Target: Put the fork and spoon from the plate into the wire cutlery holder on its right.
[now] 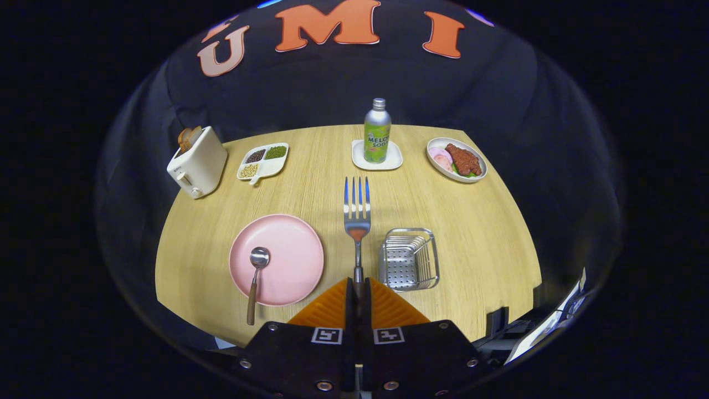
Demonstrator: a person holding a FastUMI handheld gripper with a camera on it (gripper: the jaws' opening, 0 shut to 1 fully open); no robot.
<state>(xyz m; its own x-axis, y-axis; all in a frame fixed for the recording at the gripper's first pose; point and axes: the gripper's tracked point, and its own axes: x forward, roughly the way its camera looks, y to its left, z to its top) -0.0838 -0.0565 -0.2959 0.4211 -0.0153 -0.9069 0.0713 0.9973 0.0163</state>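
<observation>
**Fork lifted, spoon still on the plate: task roughly a quarter through**

Your gripper [358,288] is closed tight on the fork [357,221], both fingers pressing on its handle, so the fork juts straight forward with its tines pointing toward the far edge of the worktop [487,233]. It appears to hang above the bare strip between the plate [291,244] and the wire cutlery holder [410,259], clear of both.

Not done: the fork is not in the holder, which looks empty as far as the wires allow you to see. The spoon [256,277] lies on the plate, bowl on the plate's left half, handle running over the rim toward the near edge of the worktop.

Remaining, as judged: carry the fork right over the holder, tip it and drop it in; then go back for the spoon and repeat.

Along the far edge stand a toaster [196,163], a divided dish [265,160], a bottle [377,133] on a coaster, and a bowl of food [457,159]; none of them is in your path.
</observation>
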